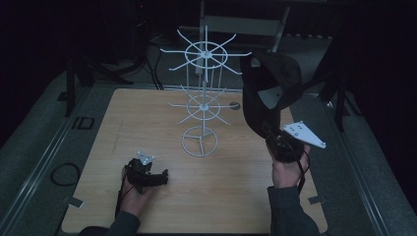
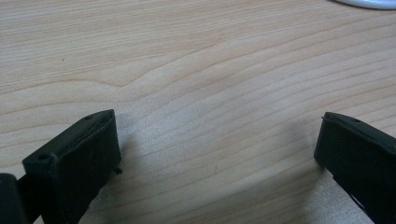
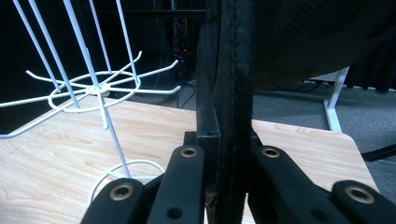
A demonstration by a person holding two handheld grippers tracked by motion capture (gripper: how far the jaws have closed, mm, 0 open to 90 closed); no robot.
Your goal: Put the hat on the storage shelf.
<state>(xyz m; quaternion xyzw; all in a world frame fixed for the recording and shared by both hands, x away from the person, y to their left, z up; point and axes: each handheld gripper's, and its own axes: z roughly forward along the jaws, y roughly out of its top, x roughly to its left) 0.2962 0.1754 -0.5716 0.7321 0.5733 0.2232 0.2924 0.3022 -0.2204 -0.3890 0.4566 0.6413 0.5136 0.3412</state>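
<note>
Dim room, wooden counter [image 1: 98, 162] with a white wire display rack [image 1: 202, 98] standing upright near its middle: round base ring, centre pole, two tiers of radiating hook arms. Right gripper [image 1: 275, 140] is raised at the counter's right side, jaws pressed together on the edge of a black cap [image 1: 268, 83]. The right gripper view confirms the pinch: the cap [image 3: 233, 107] edge runs straight up between the two jaws, its mesh crown spreading above. The cap hangs in the air just right of the rack's upper tier, level with the hook ends; likely held by the edge so the crown stays free to be slipped onto a hook. Left gripper [image 1: 156, 178] lies low over the near-left counter, jaws spread with nothing between them, bare wood [image 2: 205, 93] beneath. It seems parked clear of the rack, probably idle until needed to steady something.
</note>
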